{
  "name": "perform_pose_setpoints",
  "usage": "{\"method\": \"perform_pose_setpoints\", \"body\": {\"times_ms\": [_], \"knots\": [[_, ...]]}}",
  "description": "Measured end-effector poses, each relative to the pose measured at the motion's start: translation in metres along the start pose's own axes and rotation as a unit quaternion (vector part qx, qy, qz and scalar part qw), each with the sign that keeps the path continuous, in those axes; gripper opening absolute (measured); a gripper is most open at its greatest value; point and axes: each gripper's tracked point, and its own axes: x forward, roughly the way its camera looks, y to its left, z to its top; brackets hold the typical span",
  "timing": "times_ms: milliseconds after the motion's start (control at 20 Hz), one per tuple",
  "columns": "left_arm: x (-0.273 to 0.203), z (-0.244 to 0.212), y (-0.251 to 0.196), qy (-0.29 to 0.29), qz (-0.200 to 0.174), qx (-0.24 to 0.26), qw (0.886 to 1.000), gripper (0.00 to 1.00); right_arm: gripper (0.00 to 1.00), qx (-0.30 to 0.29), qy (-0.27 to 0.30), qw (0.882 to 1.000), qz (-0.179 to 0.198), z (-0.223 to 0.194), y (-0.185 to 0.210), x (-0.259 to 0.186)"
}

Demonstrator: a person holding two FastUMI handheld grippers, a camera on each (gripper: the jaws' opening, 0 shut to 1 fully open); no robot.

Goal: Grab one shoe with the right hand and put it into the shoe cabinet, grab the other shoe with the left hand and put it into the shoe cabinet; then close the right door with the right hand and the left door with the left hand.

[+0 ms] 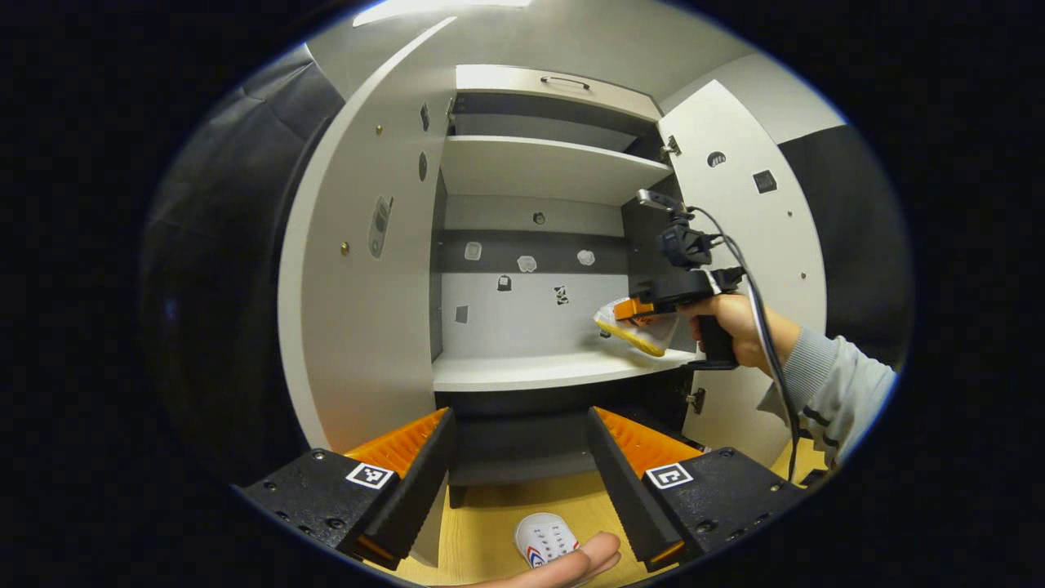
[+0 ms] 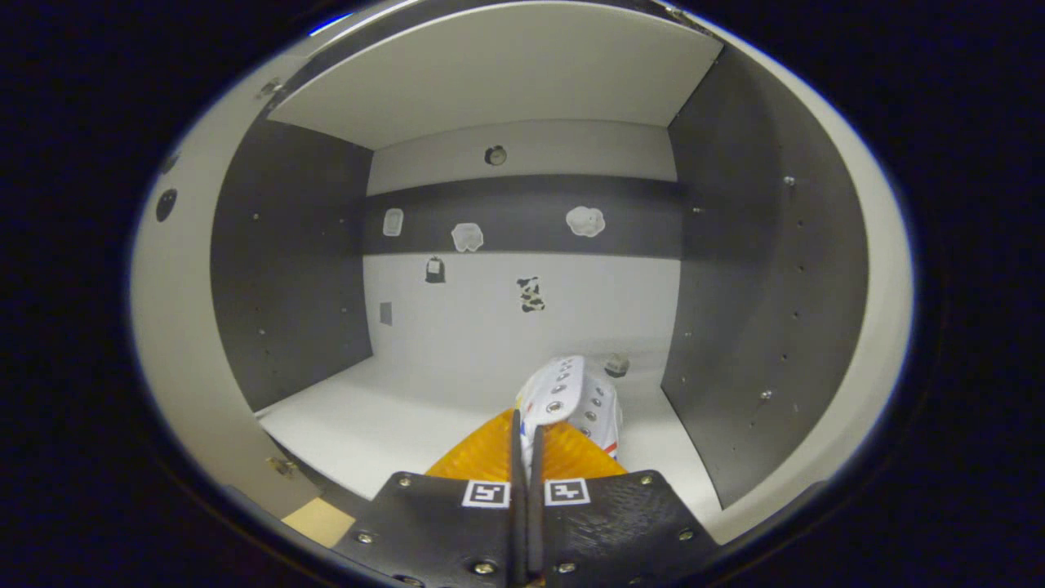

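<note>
meanwhile right gripper (image 2: 525, 457) clamped on shoe (image 2: 571, 400) over cabinet (image 2: 326, 425) shelf; left gripper (image 1: 518, 457) spread, empty, second shoe (image 1: 545, 539) on floor below, both doors open.

Light wooden floor (image 1: 490, 523), grey ribbed sleeve (image 1: 833, 384), black cable (image 1: 763, 327) running over the sleeve
</note>
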Motion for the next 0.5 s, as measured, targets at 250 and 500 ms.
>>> {"method": "perform_pose_setpoints", "body": {"times_ms": [250,500], "knots": [[0.008,-0.016,0.004,0.023,0.003,-0.007,1.0,0.96,0.01,0.019,0.001,1.0,-0.014,-0.012,-0.014,0.032],[0.009,-0.025,0.009,0.036,0.014,-0.011,0.999,0.97,0.23,0.052,-0.012,0.998,-0.016,-0.011,-0.014,0.03]]}}
